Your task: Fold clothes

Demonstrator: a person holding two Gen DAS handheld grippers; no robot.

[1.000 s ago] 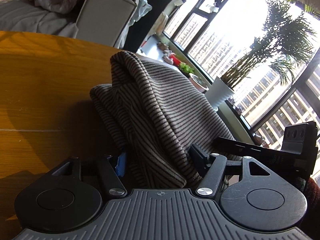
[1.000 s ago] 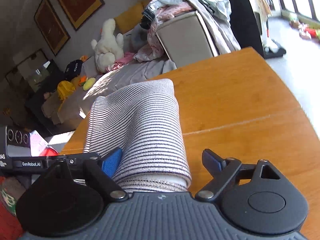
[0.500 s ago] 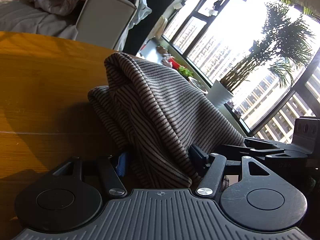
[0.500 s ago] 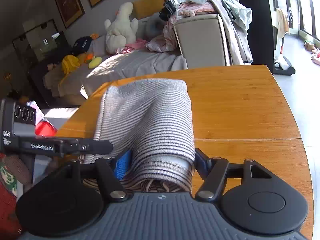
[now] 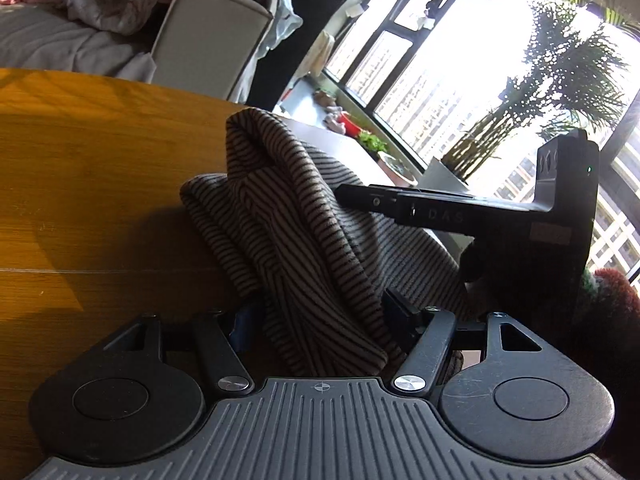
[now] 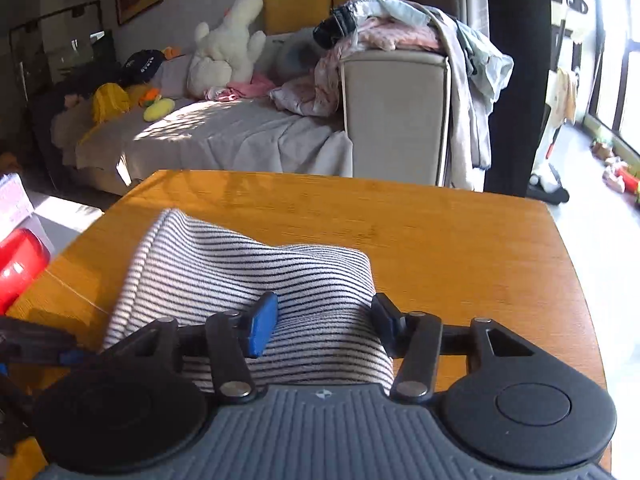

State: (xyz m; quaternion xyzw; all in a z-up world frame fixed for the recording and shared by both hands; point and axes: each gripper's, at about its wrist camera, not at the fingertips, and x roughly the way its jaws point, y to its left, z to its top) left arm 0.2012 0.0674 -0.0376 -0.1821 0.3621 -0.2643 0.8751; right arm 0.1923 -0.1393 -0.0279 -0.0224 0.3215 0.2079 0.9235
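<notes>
A grey garment with thin dark stripes (image 5: 280,208) is bunched on the wooden table (image 5: 80,160). A thick fold of it stands up between the fingers of my left gripper (image 5: 320,316), which is shut on it. In the right wrist view the same garment (image 6: 240,264) lies as a rounded fold, and my right gripper (image 6: 322,320) is shut on its near end. The blue pad (image 6: 260,328) presses against the cloth. The right gripper's black body (image 5: 480,220) hangs just right of the bundle in the left wrist view.
The table (image 6: 440,240) ends close on the right and at the far side. Beyond it stand a beige chair back (image 6: 394,112) draped with clothes and a sofa with a white plush toy (image 6: 228,48). A red object (image 6: 20,264) sits left; a potted plant (image 5: 444,172) stands by the window.
The right gripper's fingers have come together from wide apart onto the striped fold. The right gripper's body has moved closer to the bundle in the left view. The left gripper's hold looks unchanged.
</notes>
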